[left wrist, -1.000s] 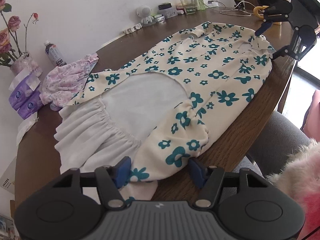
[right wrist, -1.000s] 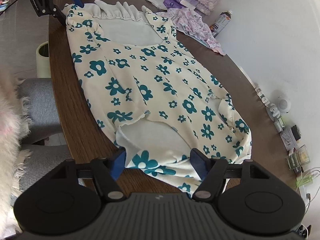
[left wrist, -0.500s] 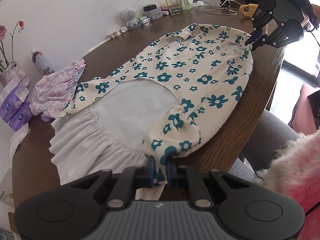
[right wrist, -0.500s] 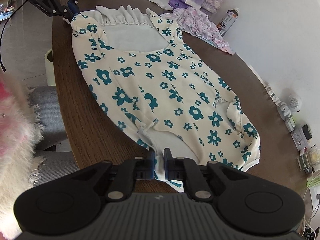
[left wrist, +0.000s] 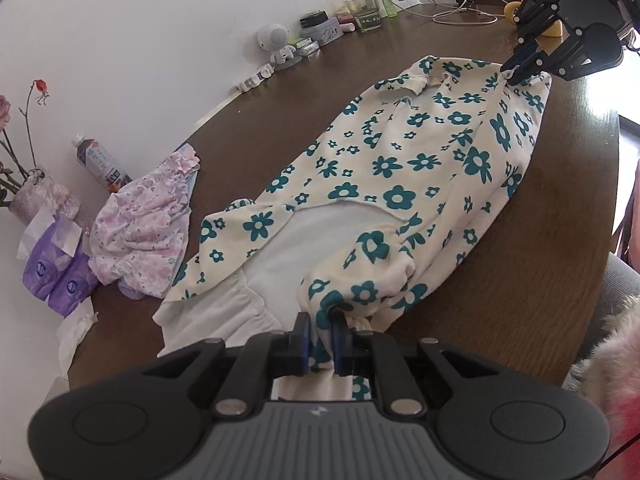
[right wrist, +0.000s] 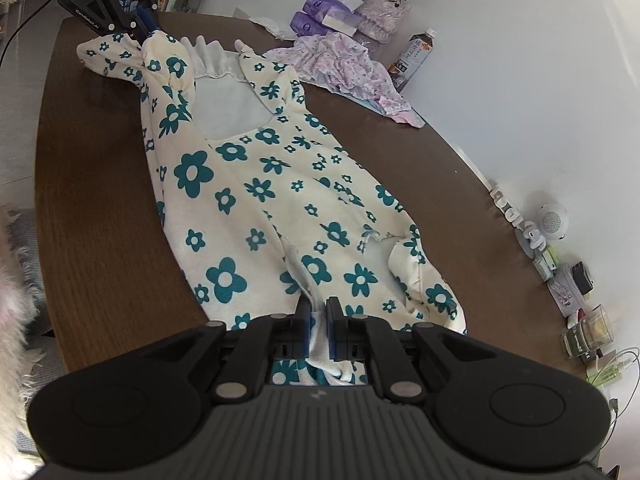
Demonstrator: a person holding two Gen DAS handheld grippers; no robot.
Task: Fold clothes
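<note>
Both grippers, left (left wrist: 320, 336) and right (right wrist: 318, 320), clamp the dress (left wrist: 400, 168); carry its near edge evenly across the table (left wrist: 540, 300).

1. Carrying everything: dark wood table (left wrist: 568, 280), rounded along the wall.
2. Lying lengthwise across it: flowered garment (left wrist: 400, 184), near edge lifting off the wood.
3. Sitting crumpled just beside that: pink garment (left wrist: 144, 232).
4. Standing by the wall: bottle (left wrist: 98, 160), vase (left wrist: 40, 196), purple tissue packs (left wrist: 52, 276).
5. Crowding the far end: speaker (left wrist: 274, 38), glass (left wrist: 366, 12), cables (left wrist: 460, 8).
</note>
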